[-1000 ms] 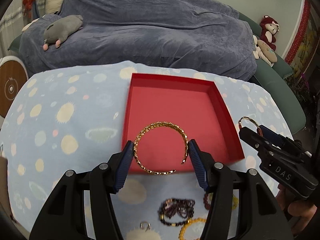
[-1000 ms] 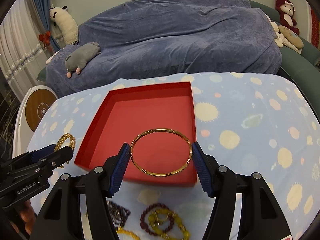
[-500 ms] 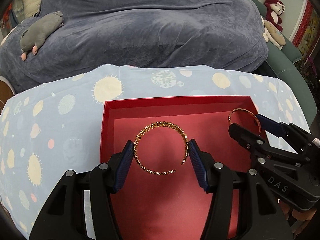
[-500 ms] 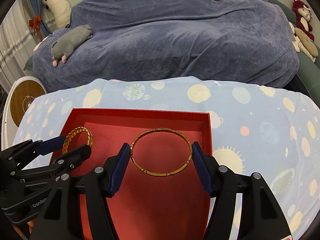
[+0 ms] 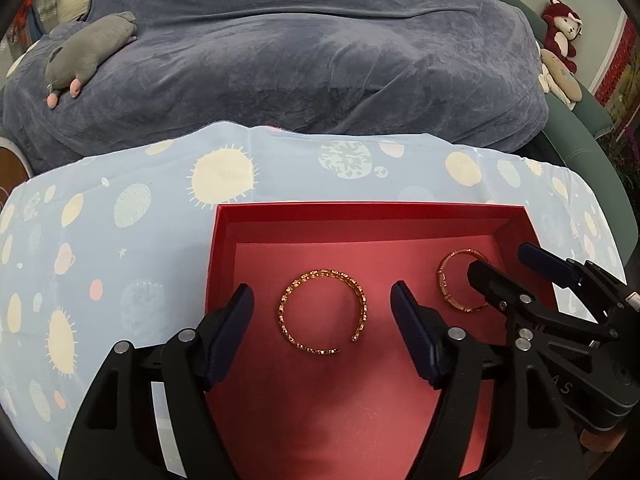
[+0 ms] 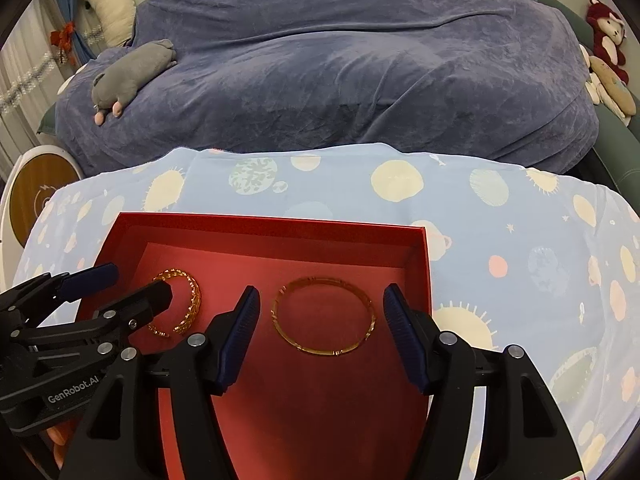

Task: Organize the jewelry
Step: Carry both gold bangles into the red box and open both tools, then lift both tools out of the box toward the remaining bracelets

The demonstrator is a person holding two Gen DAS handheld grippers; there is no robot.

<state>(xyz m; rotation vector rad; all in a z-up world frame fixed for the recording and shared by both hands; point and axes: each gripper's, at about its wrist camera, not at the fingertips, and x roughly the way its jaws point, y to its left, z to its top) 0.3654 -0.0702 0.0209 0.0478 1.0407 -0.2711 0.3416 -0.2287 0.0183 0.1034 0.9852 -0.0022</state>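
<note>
Both bracelets down on the floor of the red box (image 5: 360,216): left gripper (image 5: 322,306) gapes around the open cuff (image 5: 323,312), right gripper (image 6: 320,304) around the bangle (image 6: 324,316), gripping nothing, so lift clear next.

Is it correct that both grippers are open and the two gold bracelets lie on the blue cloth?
Not quite. Both views show the open cuff bracelet and the closed bangle lying inside the red box, not on the cloth. The left gripper and right gripper are indeed open.
</note>
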